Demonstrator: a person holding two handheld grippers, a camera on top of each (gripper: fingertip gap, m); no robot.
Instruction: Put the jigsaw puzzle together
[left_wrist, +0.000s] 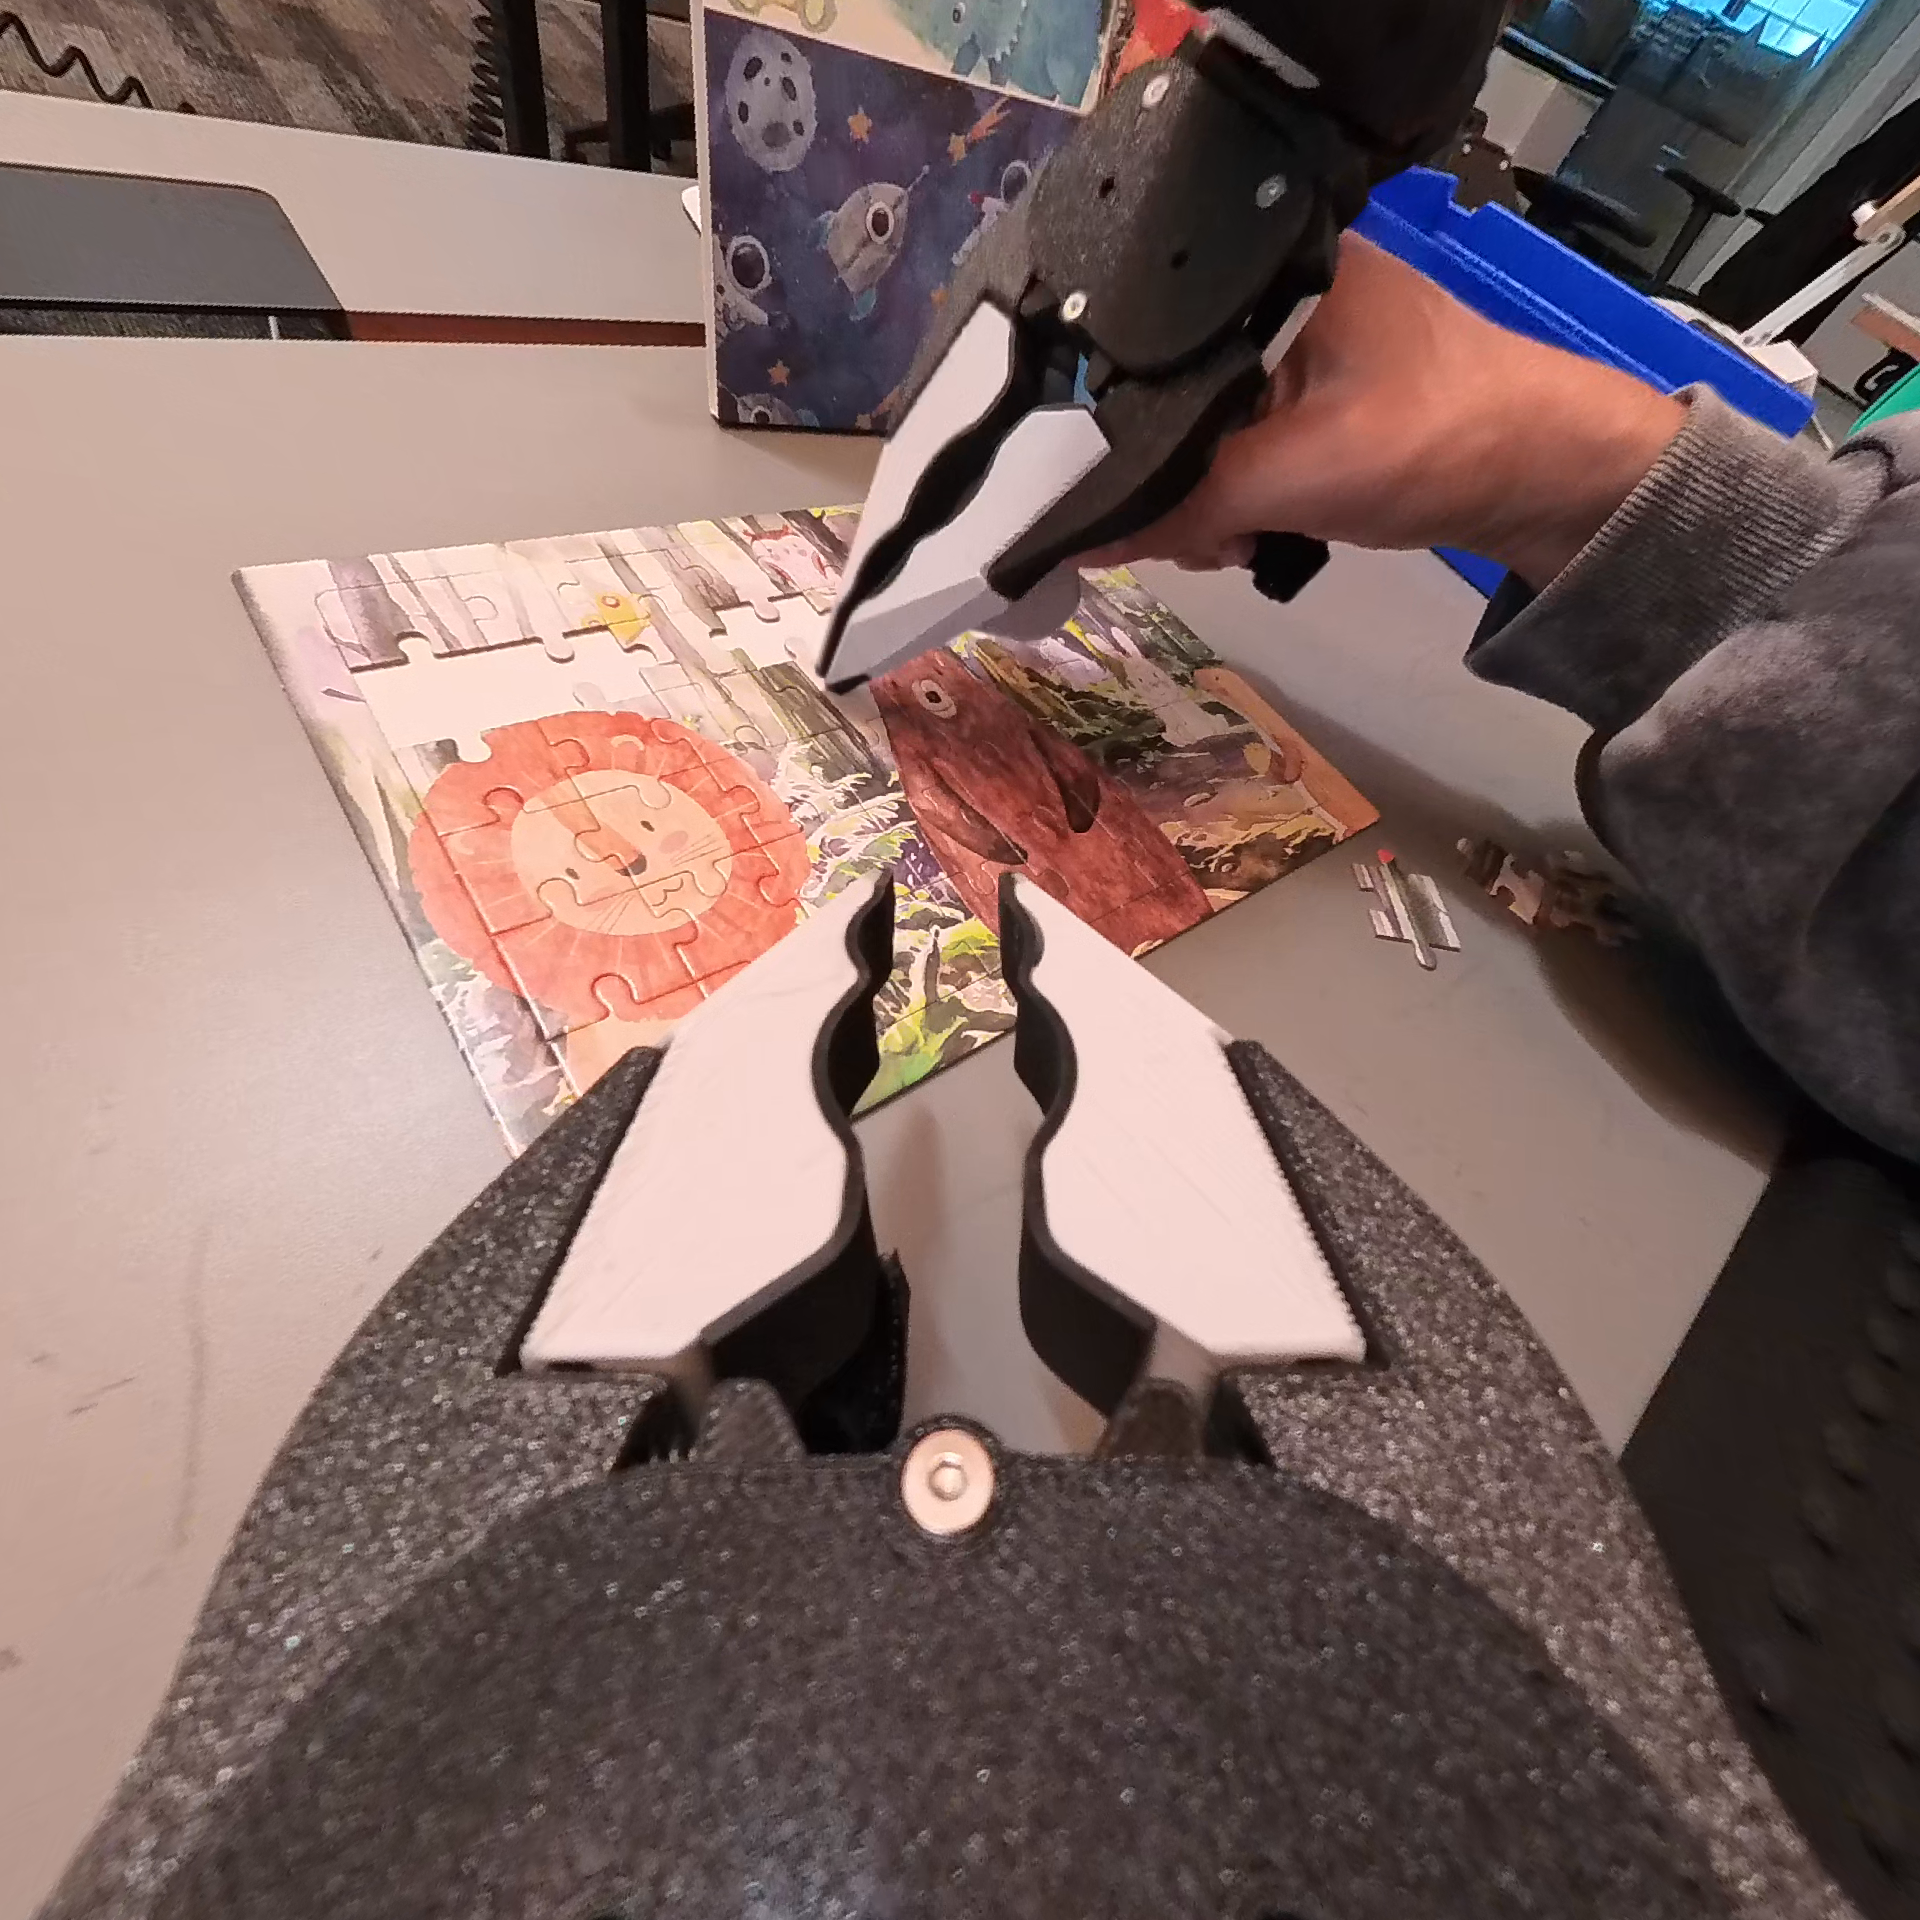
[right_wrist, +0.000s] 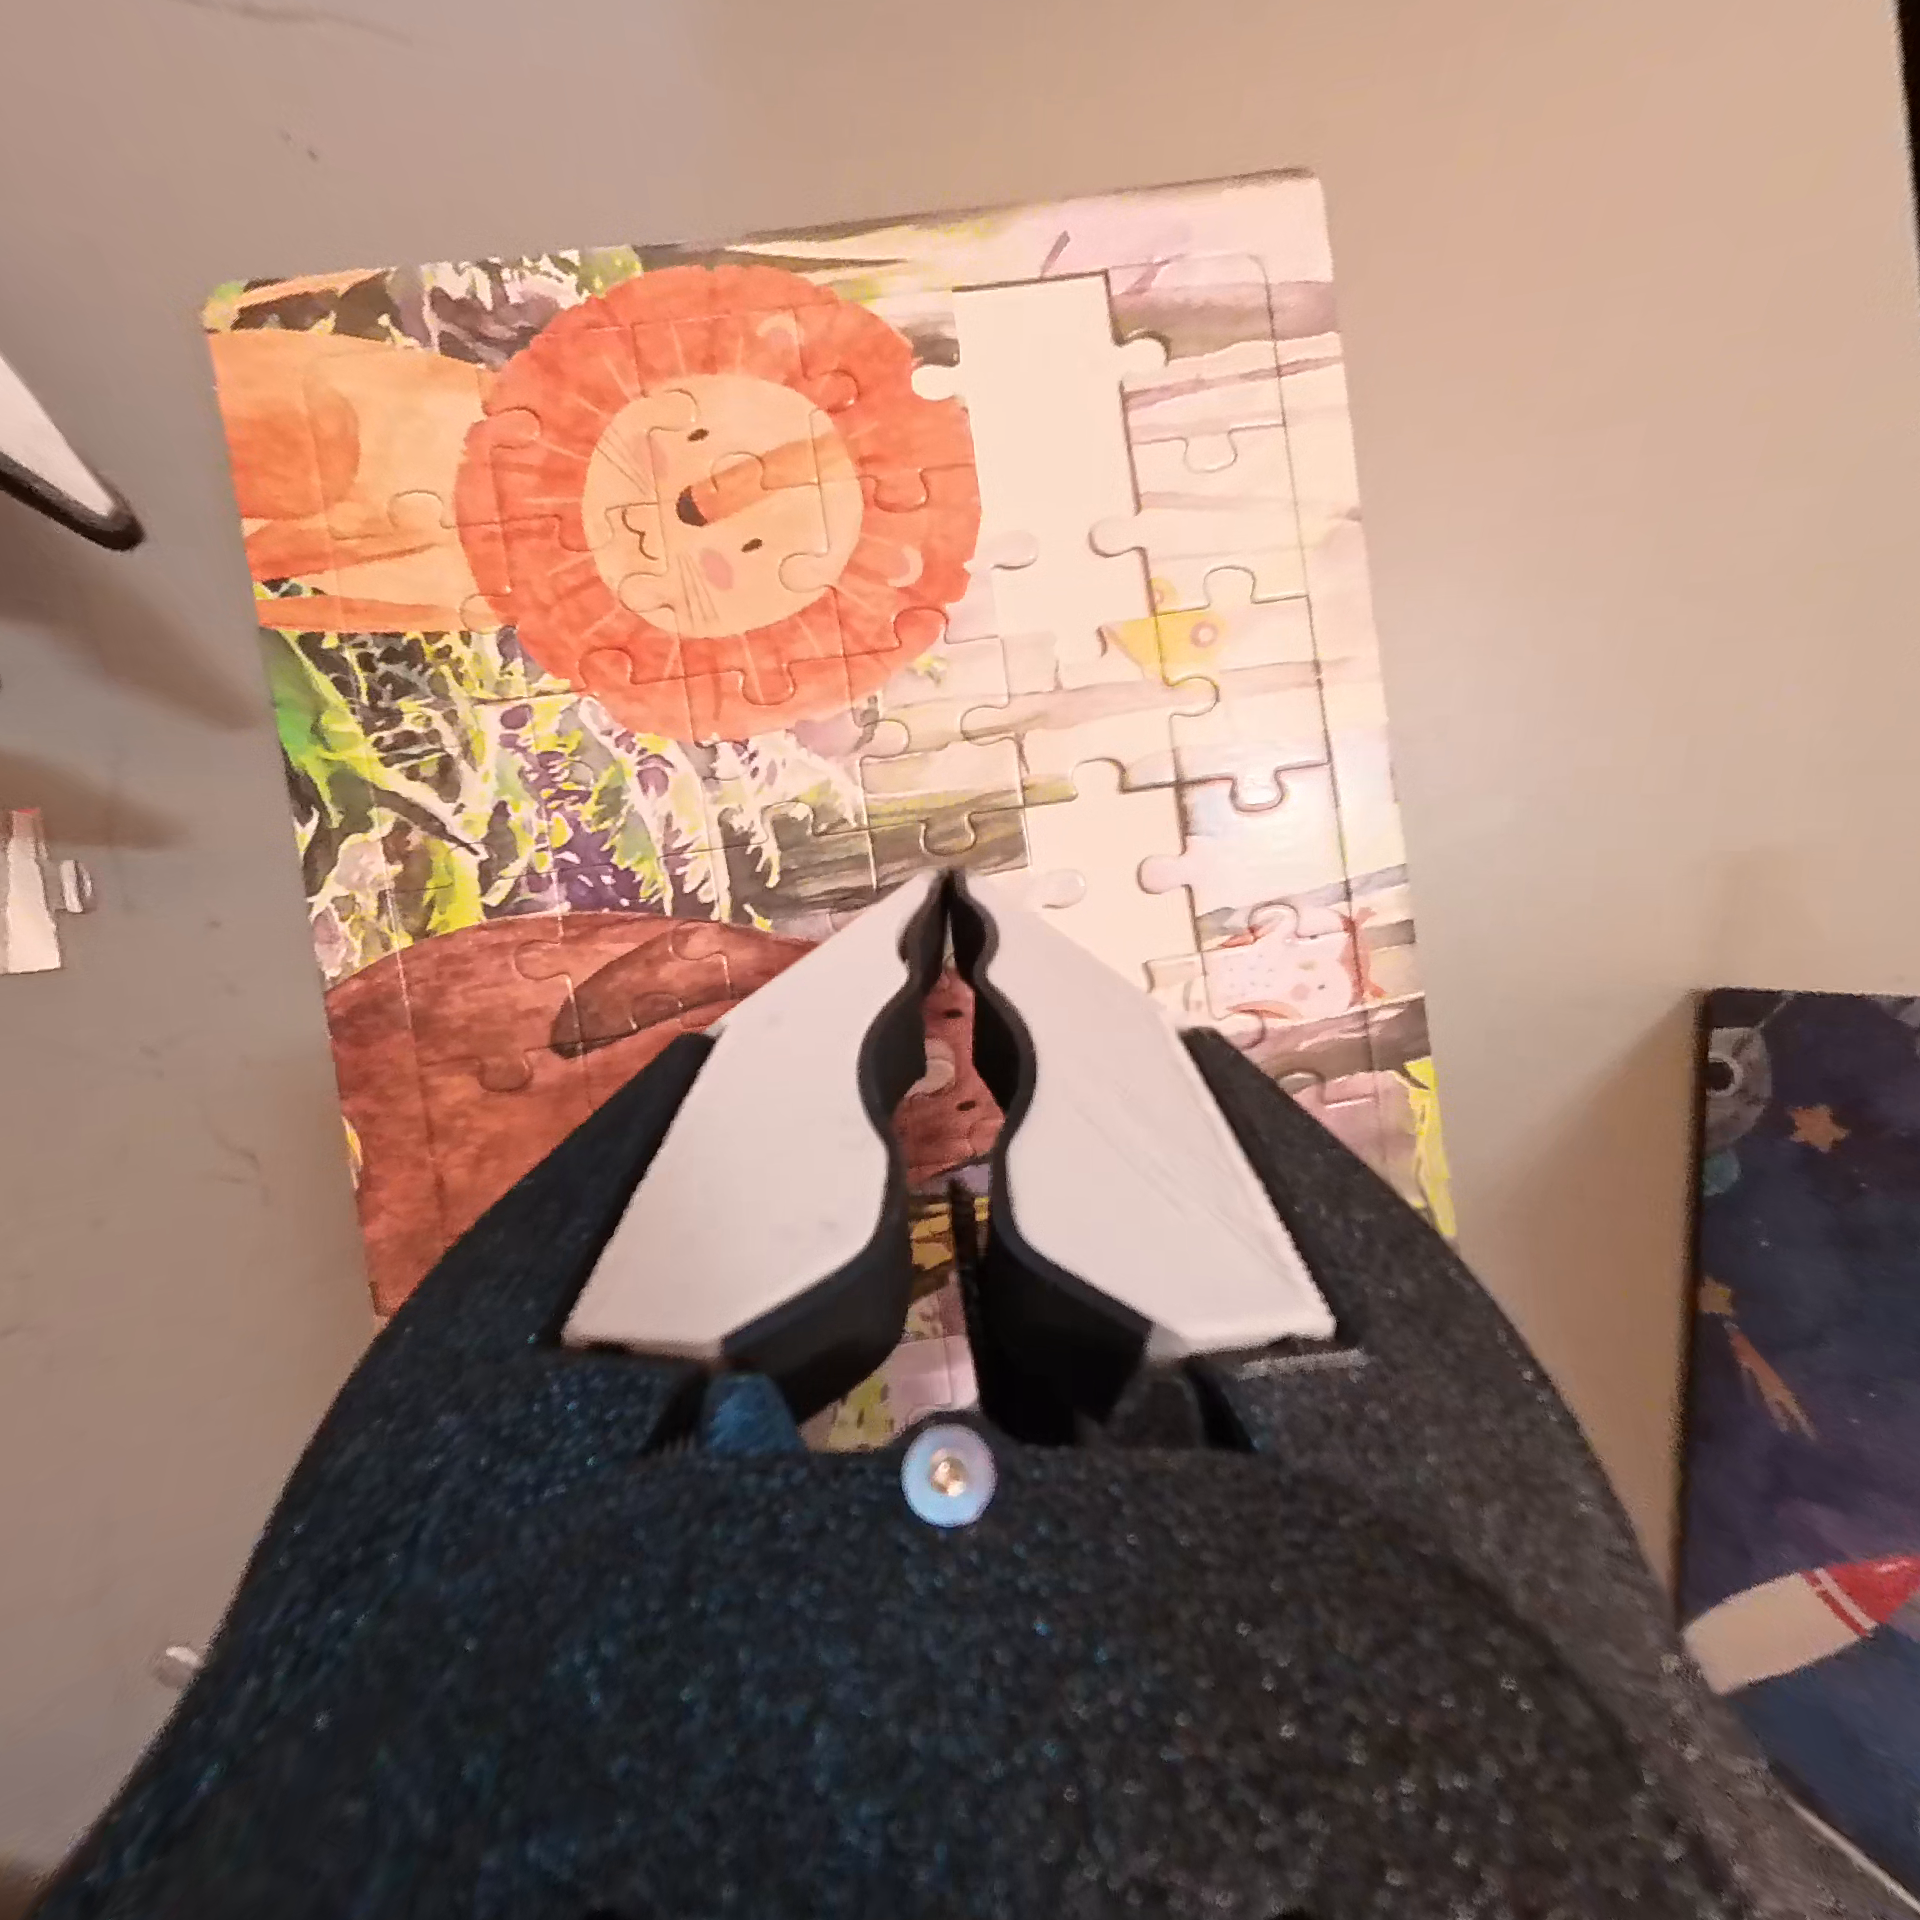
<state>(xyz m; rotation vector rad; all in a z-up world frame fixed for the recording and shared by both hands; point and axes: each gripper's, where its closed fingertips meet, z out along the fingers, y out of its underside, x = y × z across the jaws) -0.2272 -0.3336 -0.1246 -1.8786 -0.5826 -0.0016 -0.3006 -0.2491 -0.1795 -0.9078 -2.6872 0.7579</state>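
The jigsaw puzzle lies flat on the grey table, with an orange lion and a brown bear mostly assembled. White empty slots remain in a strip above the lion. My right gripper is shut with nothing visible between its tips, which touch or hover just over the puzzle at the edge of a white gap; it also shows in the left wrist view. My left gripper is open and empty, held above the puzzle's near edge. Loose pieces lie on the table to the right of the puzzle.
The puzzle box with a space picture stands behind the puzzle; it also shows in the right wrist view. A blue bin is at the back right. A person's hand and grey sleeve hold the right gripper. More brown pieces lie by the sleeve. My right fingertips sit around 12 centimetres from my left ones. Between my right fingertips and the brown bear there is roughly 6 centimetres.
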